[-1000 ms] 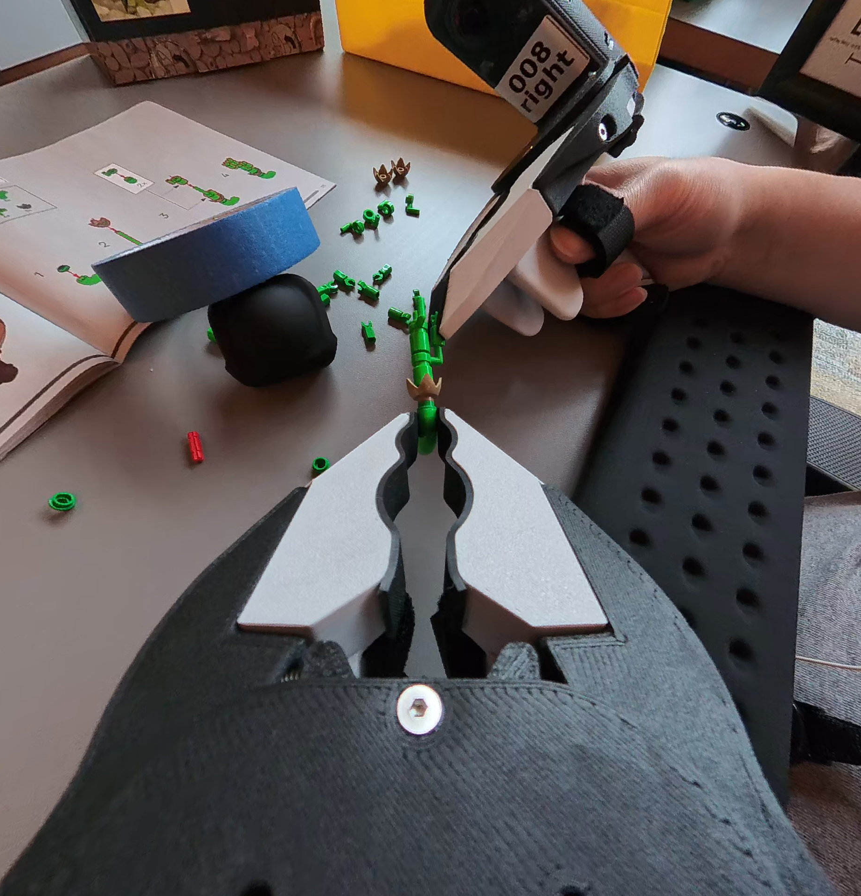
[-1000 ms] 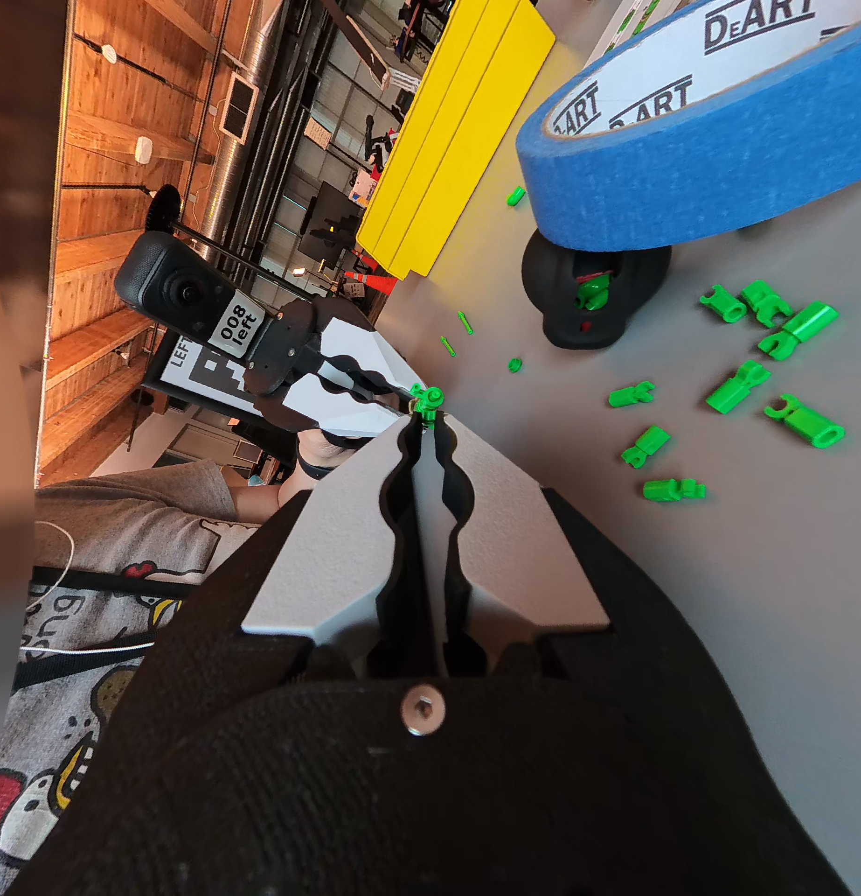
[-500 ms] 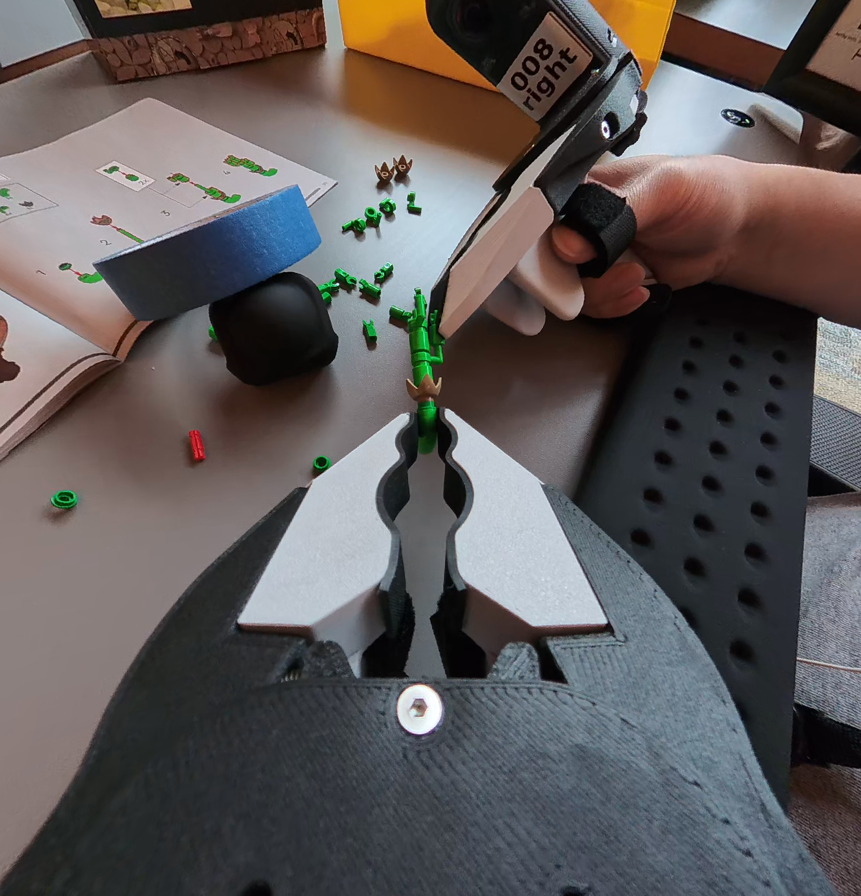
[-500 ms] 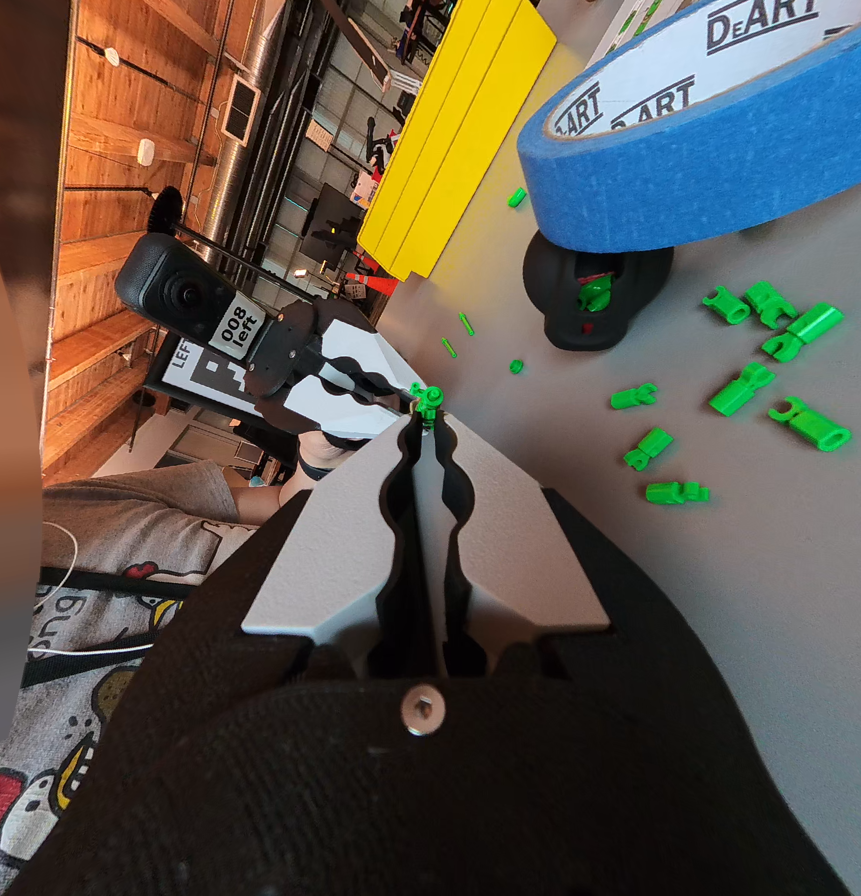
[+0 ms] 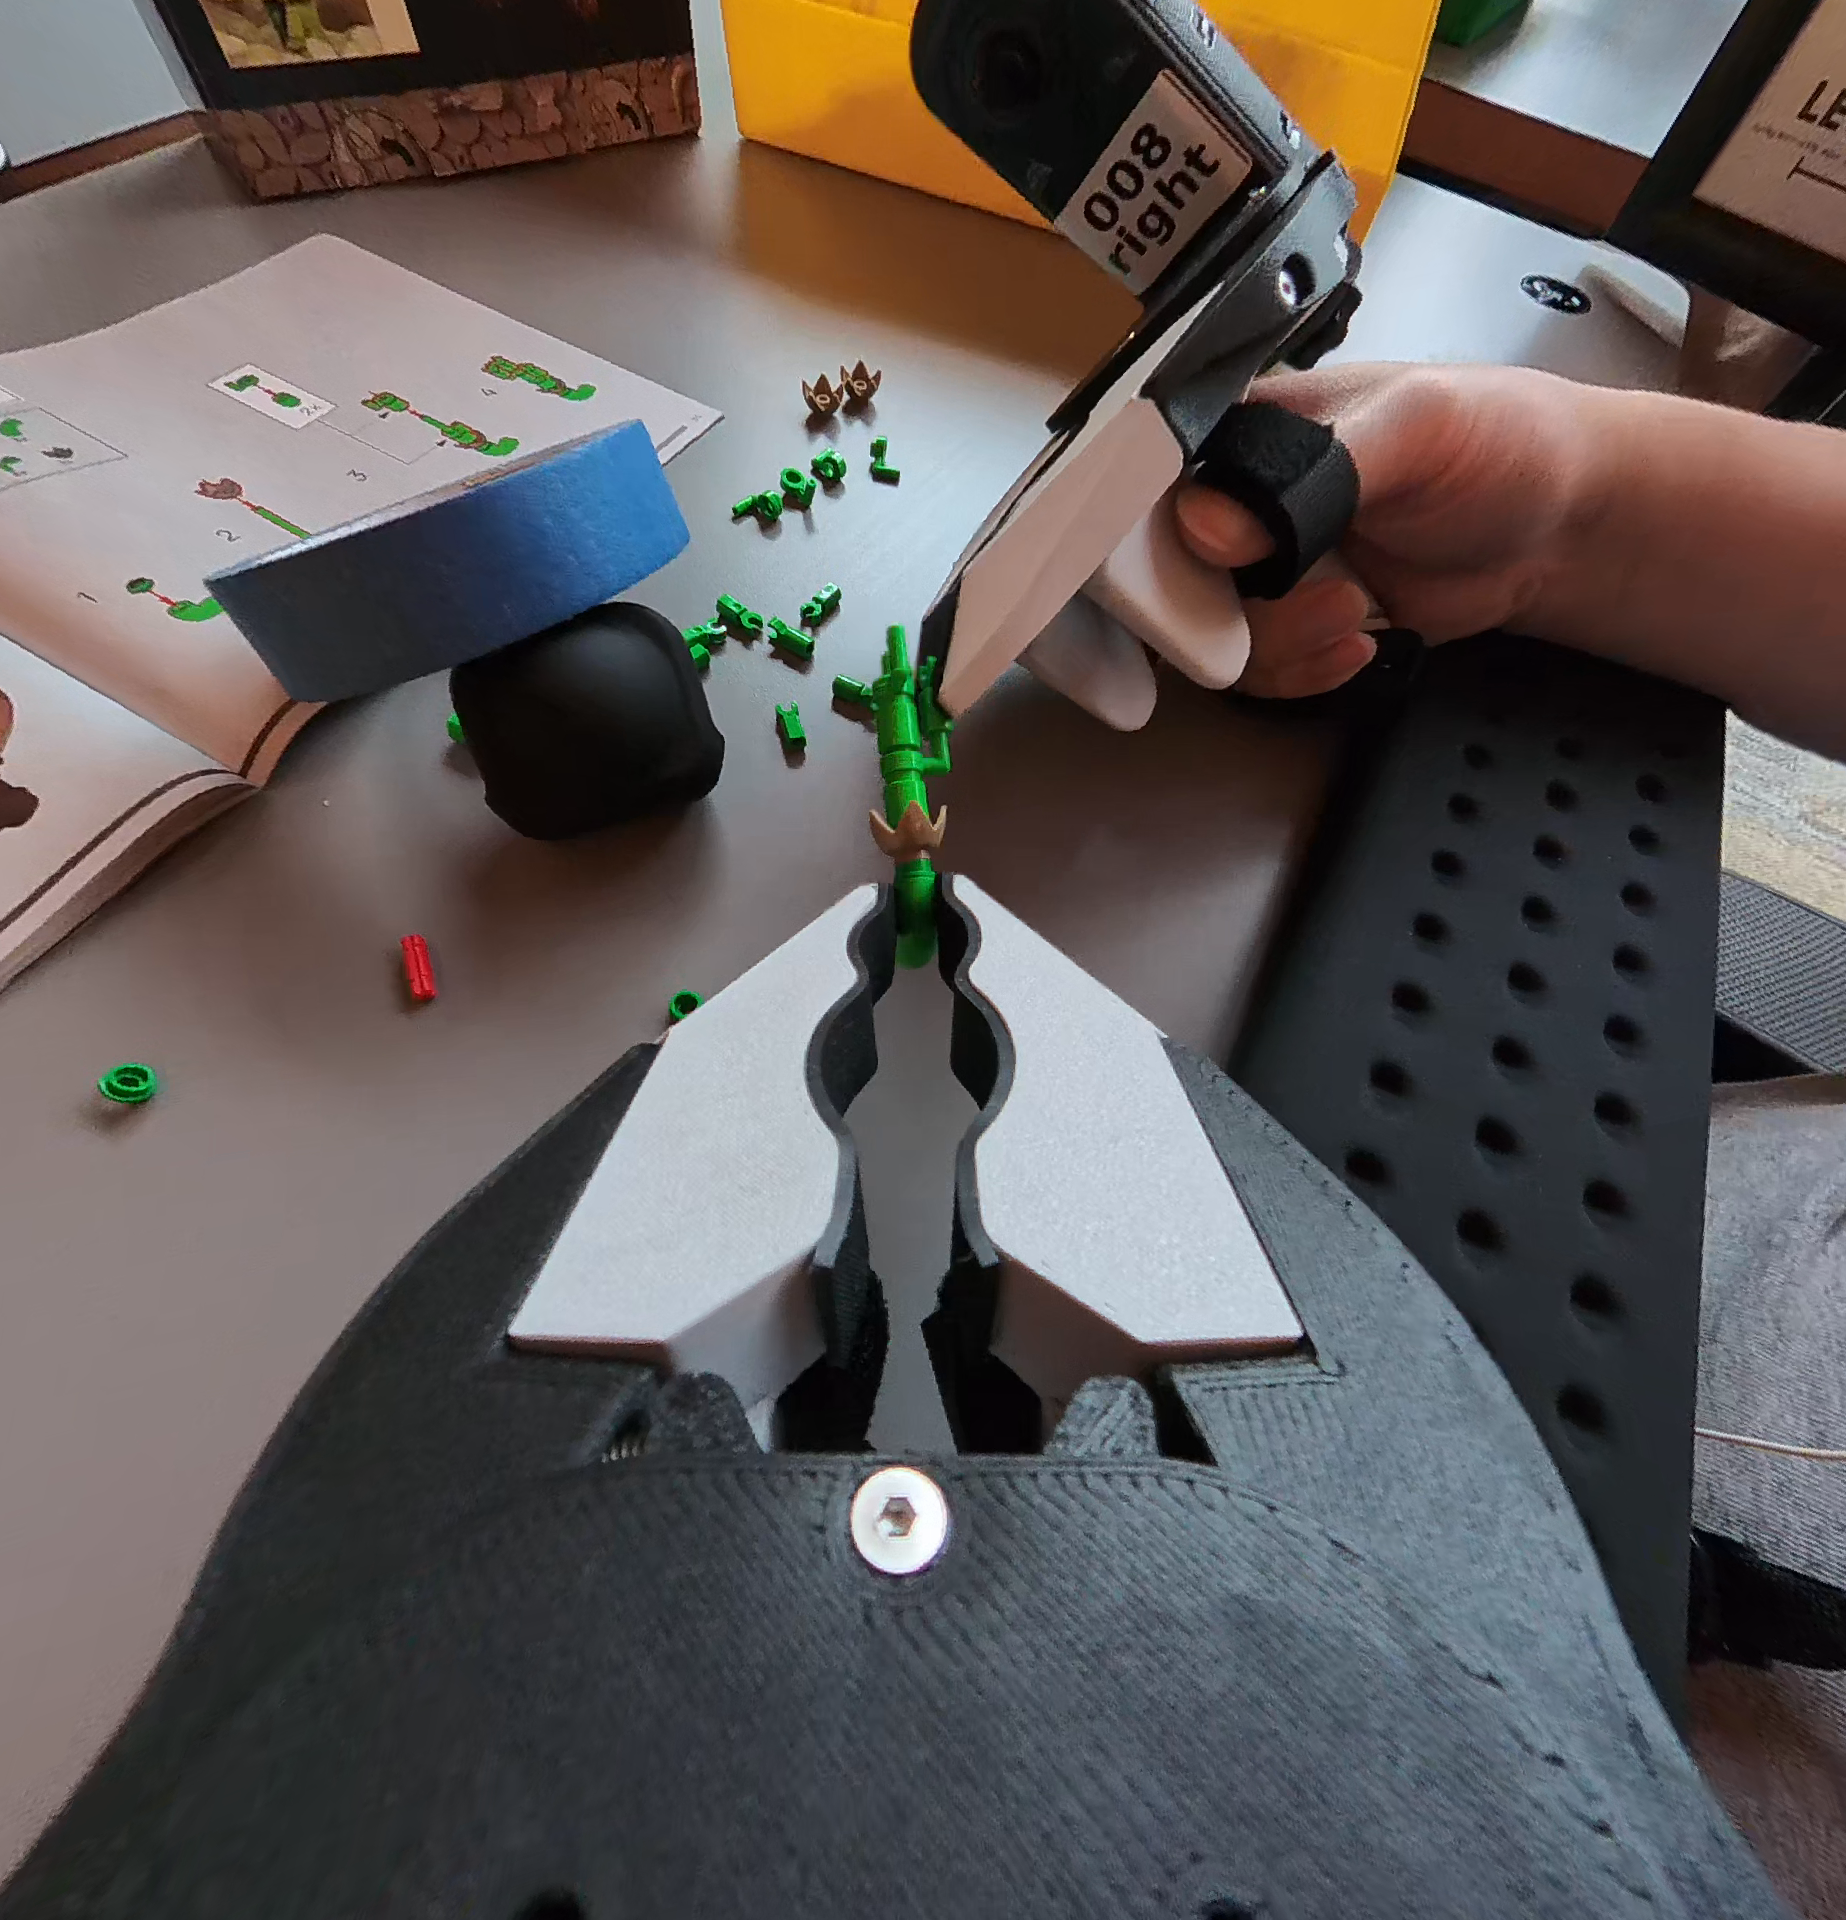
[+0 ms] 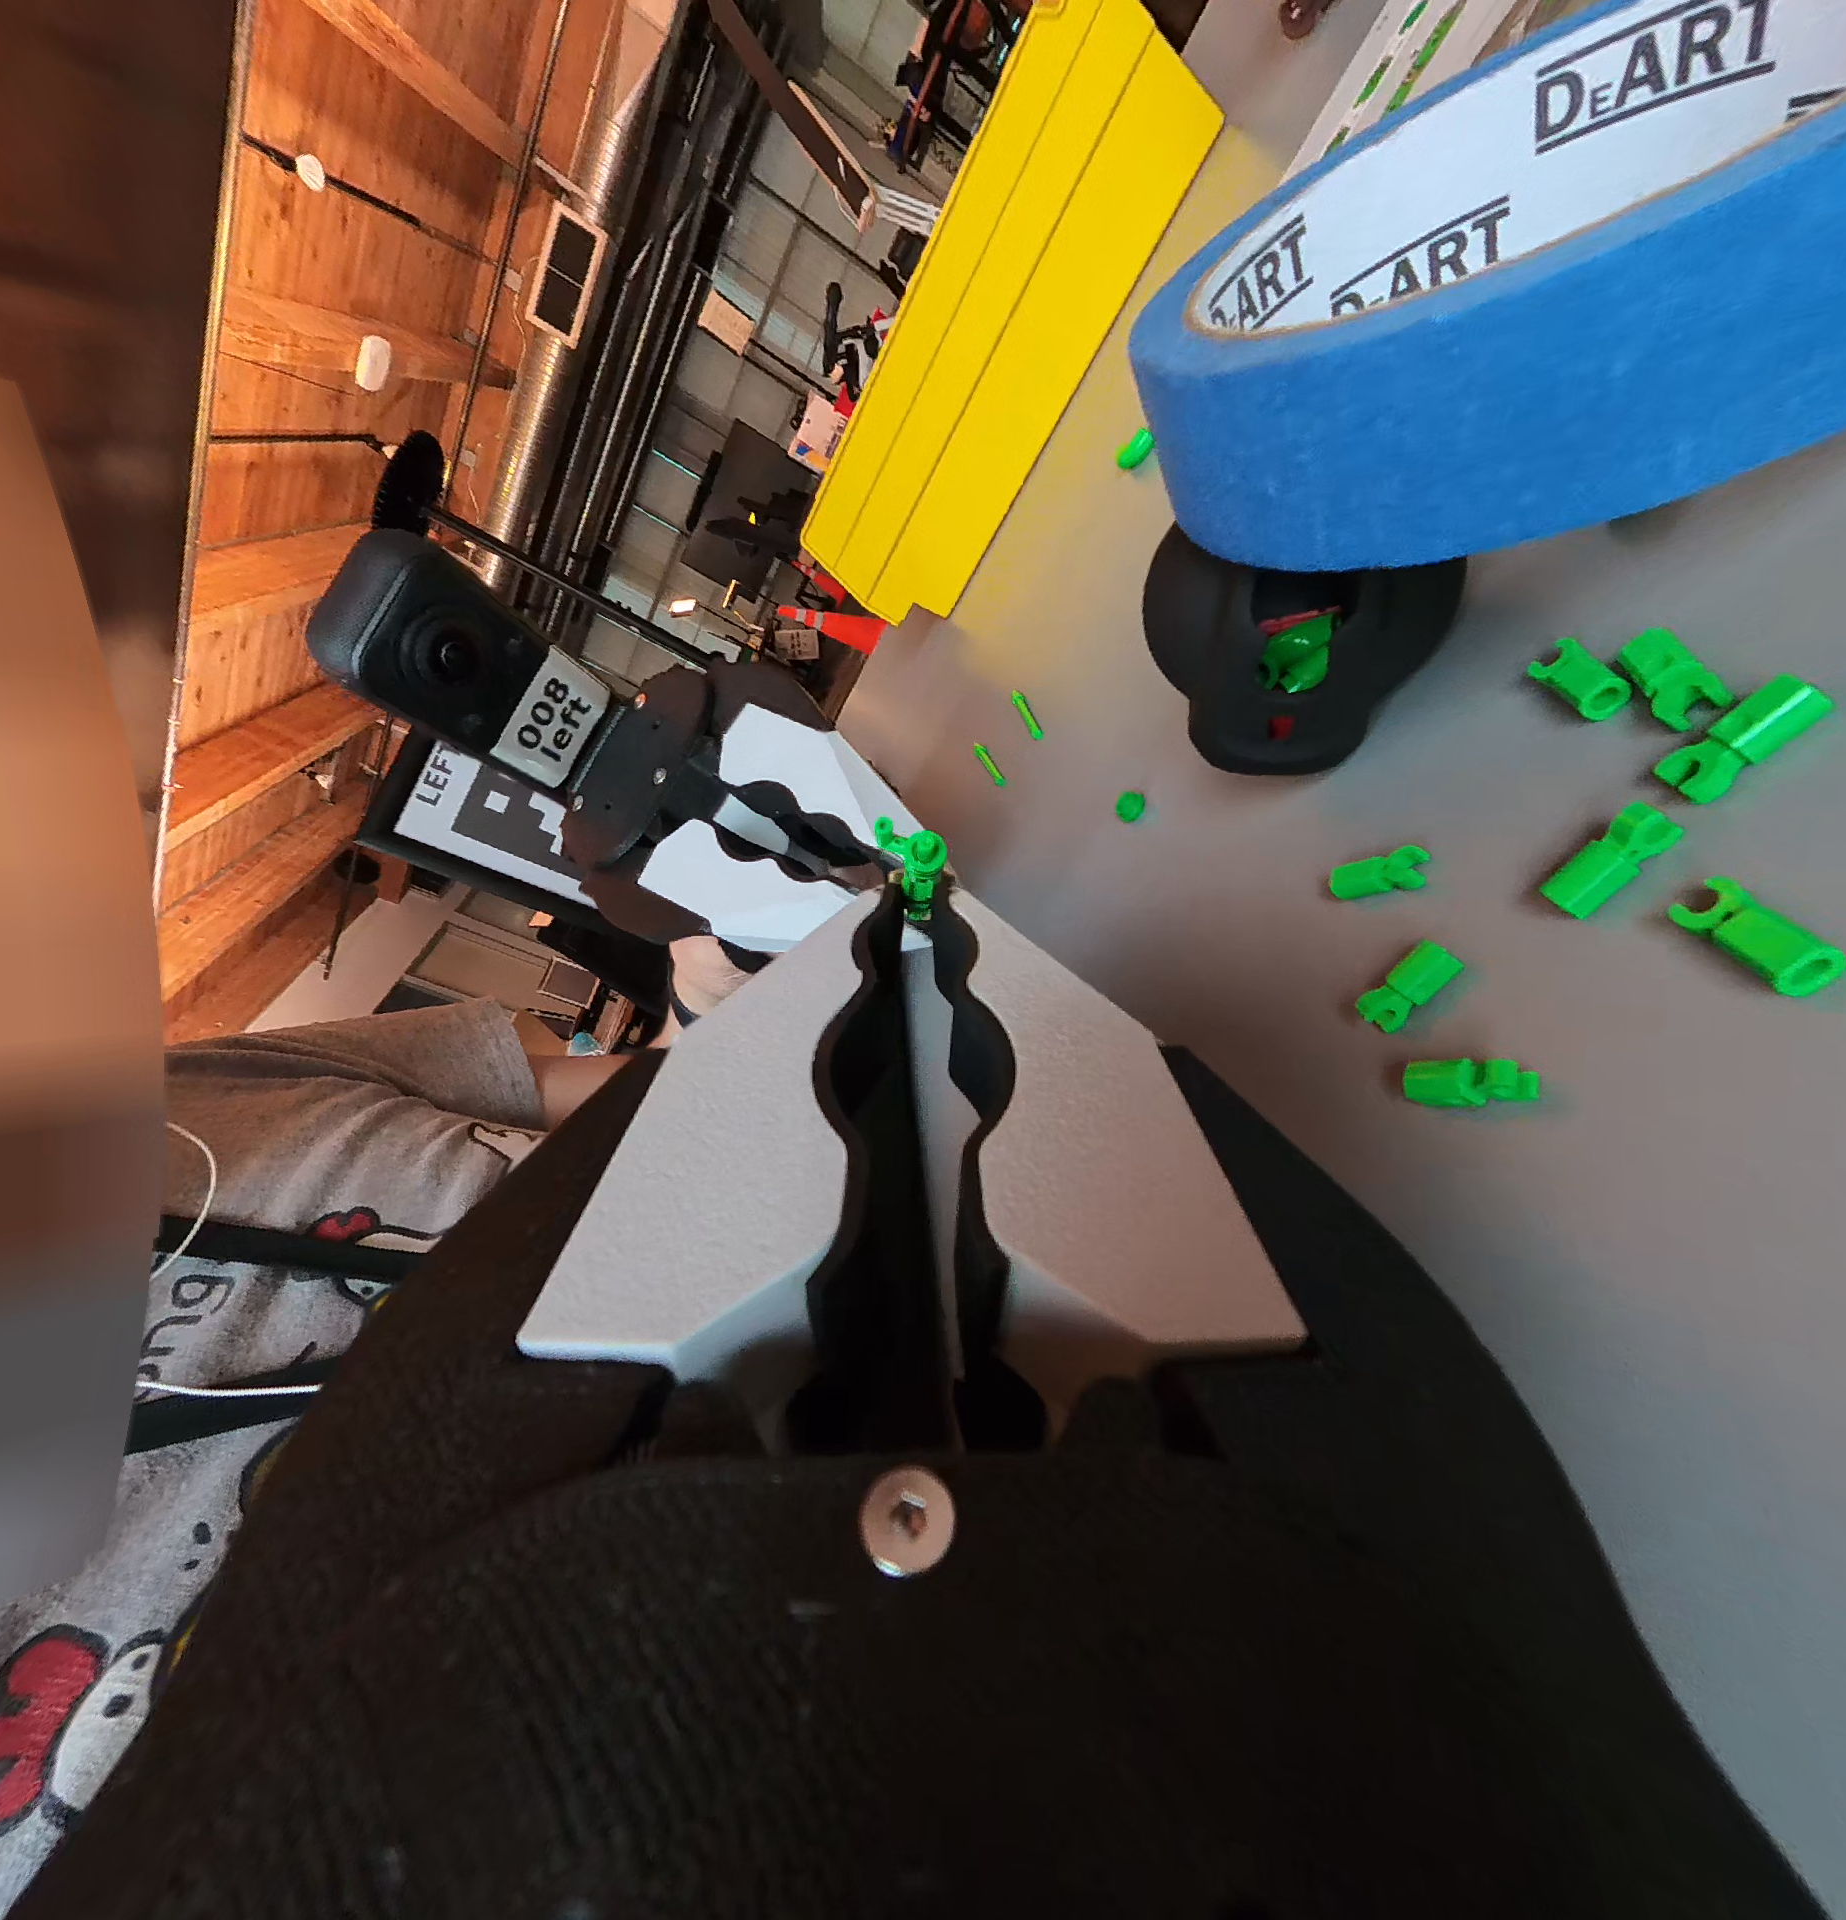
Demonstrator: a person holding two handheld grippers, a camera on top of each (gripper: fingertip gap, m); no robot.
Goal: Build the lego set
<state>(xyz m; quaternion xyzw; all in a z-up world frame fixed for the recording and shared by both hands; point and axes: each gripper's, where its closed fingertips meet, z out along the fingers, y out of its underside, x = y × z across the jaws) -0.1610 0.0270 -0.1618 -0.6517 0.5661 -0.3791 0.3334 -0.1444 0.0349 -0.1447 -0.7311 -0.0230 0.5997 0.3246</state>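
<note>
A green lego stem point(image 5: 903, 743) with a tan spiked collar point(image 5: 907, 828) is held above the dark table. My left gripper point(image 5: 914, 914) is shut on the stem's near end. My right gripper point(image 5: 940, 698) comes in from the upper right and is shut on a small green side piece of the stem; in the right wrist view point(image 6: 917, 896) that piece point(image 6: 921, 862) sticks out of its tips. Loose green clip pieces point(image 6: 1667, 821) lie on the table beyond the stem, and also show in the left wrist view point(image 5: 768, 634).
A blue tape roll point(image 5: 451, 556) leans on a black rounded holder point(image 5: 586, 722), over an open instruction booklet point(image 5: 171, 436). A red pin point(image 5: 418, 966), green rings point(image 5: 127, 1083), two brown spiked pieces point(image 5: 841, 387), a yellow box point(image 5: 867, 135) and a black perforated pad point(image 5: 1511, 997) are around. My two grippers' fingertips are within a few centimetres of each other.
Almost nothing has moved: both grippers keep their hold on the stem in the same place, with only a slight drift of the views.
</note>
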